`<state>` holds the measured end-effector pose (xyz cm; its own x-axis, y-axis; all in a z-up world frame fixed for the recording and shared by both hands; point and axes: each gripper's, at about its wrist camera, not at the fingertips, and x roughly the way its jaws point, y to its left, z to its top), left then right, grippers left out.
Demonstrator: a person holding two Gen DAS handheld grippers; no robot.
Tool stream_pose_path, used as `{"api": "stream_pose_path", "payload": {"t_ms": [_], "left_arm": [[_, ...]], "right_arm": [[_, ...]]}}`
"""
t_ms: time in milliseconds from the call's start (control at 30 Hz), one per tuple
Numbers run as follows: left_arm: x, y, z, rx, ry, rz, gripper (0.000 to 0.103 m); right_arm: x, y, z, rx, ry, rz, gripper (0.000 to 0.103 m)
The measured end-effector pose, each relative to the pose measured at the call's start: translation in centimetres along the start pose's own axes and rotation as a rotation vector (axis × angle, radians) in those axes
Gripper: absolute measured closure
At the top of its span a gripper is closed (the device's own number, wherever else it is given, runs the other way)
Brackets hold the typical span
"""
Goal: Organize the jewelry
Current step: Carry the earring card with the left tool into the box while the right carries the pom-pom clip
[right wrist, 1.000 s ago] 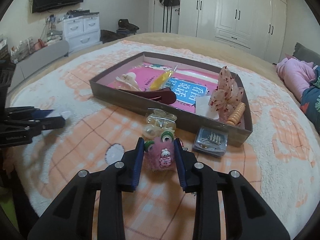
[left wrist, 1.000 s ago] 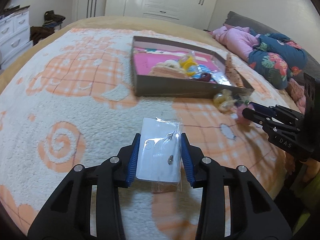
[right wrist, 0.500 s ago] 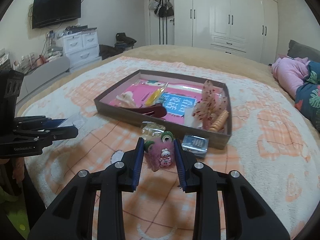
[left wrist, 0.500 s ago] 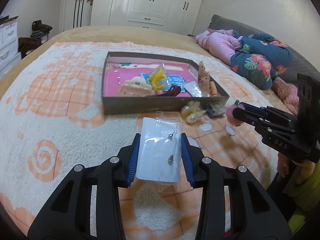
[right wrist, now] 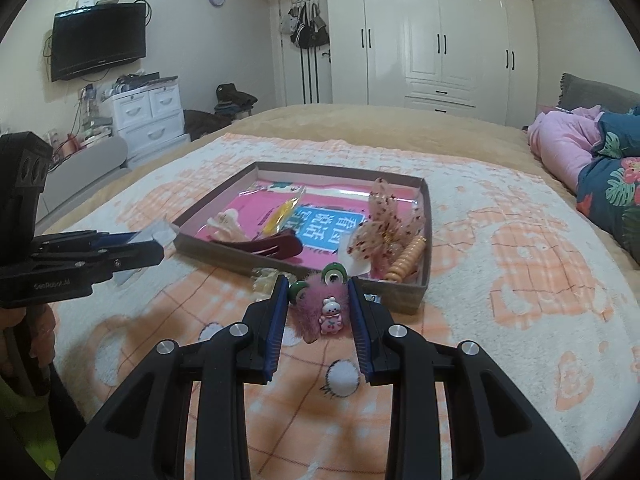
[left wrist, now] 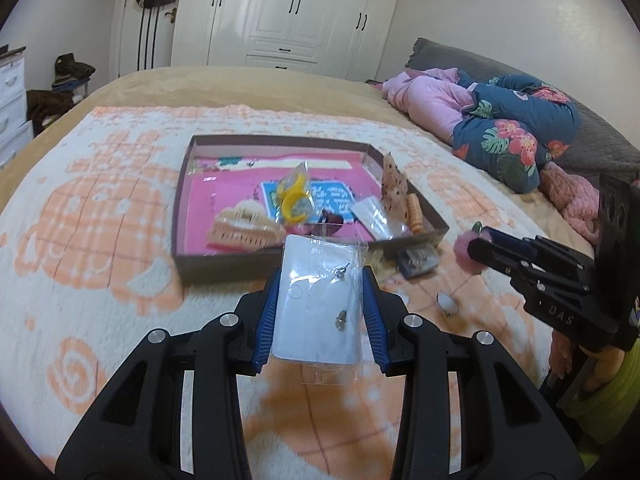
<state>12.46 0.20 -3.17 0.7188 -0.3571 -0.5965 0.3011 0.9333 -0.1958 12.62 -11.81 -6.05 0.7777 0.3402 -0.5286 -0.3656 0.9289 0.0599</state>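
L tongs (left wrist: pixel 320 312) clamped on white earring card in clear bag (left wrist: pixel 318 304), held above bed blanket (left wrist: pixel 100 240) just in front of the brown tray (left wrist: pixel 182 204). R tongs (right wrist: pixel 320 316) clamped on pink fuzzy hair clip (right wrist: pixel 322 312), also at tray's near side, right of the card. Small blue packet (left wrist: pixel 416 262) lies touching tray's near wall.

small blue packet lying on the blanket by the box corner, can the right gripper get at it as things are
Probably not yet. The right gripper is shut on the pink fuzzy hair clip, so it has no free grip. The small blue packet itself lies uncovered on the blanket beside the box.
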Motion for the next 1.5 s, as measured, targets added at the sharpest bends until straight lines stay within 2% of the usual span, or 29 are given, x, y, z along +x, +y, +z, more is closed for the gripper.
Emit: {"api": "stream_pose_path", "payload": {"t_ms": [400,867,1167,1500], "left_arm": [[2.4,-1.0,3.1,0.019,-0.027,-0.018,0.073],[5.1,0.0,5.8,-0.017,-0.035,-0.024,0.073],[8.0,1.6,7.1,-0.046,-0.014,0.000,0.072],[10.3,2.7,7.5,-0.060,0.009,0.021,0.072]], "right_arm": [[1.1,-1.4,1.5,0.015,-0.019,-0.025,0.074],[2.8,-3.7,3.6,0.026,-0.040,-0.076,0.074],[6.4,-4.7,3.9,0.020,0.006,-0.093,0.074],[10.5,-3.7,3.5,0.000,0.080,-0.088,0.074]]}}
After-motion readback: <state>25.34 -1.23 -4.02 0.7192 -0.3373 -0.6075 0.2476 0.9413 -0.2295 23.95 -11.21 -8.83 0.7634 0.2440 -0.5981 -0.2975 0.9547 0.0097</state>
